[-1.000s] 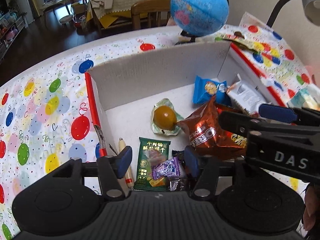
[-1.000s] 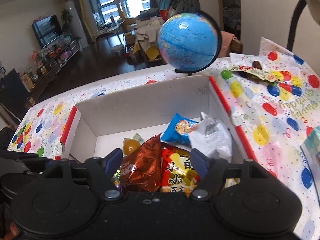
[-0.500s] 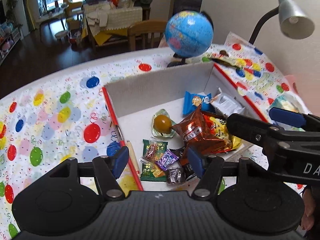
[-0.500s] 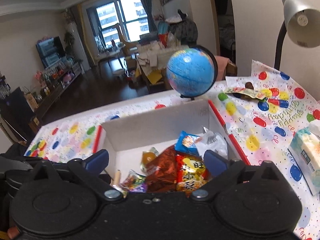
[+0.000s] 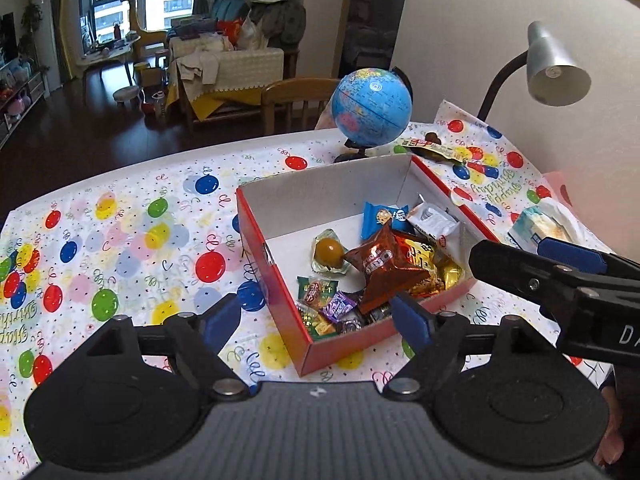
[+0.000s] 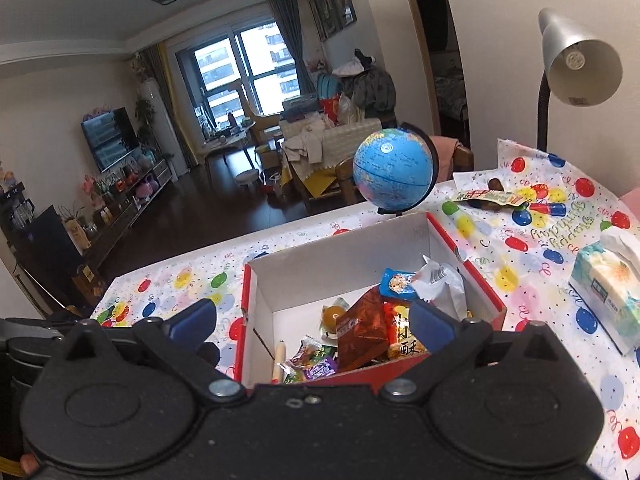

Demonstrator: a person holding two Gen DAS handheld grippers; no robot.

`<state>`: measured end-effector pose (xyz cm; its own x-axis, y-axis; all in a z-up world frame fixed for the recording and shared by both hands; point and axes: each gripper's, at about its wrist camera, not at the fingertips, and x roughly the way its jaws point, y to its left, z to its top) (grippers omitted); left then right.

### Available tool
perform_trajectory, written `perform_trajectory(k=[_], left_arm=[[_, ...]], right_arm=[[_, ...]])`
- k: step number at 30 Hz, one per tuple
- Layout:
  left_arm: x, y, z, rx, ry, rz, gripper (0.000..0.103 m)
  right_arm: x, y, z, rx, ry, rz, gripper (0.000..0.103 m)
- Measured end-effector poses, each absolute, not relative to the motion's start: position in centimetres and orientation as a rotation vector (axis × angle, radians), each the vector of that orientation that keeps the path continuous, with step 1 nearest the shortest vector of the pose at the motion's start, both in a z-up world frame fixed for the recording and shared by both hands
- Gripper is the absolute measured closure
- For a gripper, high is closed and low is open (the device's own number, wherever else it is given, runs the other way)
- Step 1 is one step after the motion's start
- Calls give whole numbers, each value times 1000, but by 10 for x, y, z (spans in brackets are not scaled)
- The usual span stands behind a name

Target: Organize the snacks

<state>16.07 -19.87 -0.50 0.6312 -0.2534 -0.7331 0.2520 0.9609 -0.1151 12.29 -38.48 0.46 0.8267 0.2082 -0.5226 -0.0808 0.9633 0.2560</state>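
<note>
From the left wrist, the left tool (image 5: pixel 318 320) has just been opening its jaws; they stand wide, with nothing held. The snacks (image 5: pixel 384 268) lie in the red box (image 5: pixel 256 236) on the bench (image 5: pixel 132 232).

From the right wrist, the right tool (image 6: pixel 312 322) also stands wide and empty above the box, near the globe (image 6: pixel 392 170).

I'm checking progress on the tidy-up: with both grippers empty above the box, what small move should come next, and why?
Probably send the right gripper toward the green snack packet beside the globe. It lies outside the red box, where the other snacks sit, and both grippers' jaws, just opened, hold nothing.
</note>
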Motion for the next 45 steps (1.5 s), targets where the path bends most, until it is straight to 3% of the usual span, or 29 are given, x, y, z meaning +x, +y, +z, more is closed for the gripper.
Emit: perform_trajectory(k=[10, 45], left_arm=[[129, -181, 10, -31, 808, -302, 11], [90, -160, 26, -55, 759, -214, 10]], right_arm=[[82, -373, 11, 243, 537, 129, 0], [48, -359, 14, 265, 556, 67, 0]])
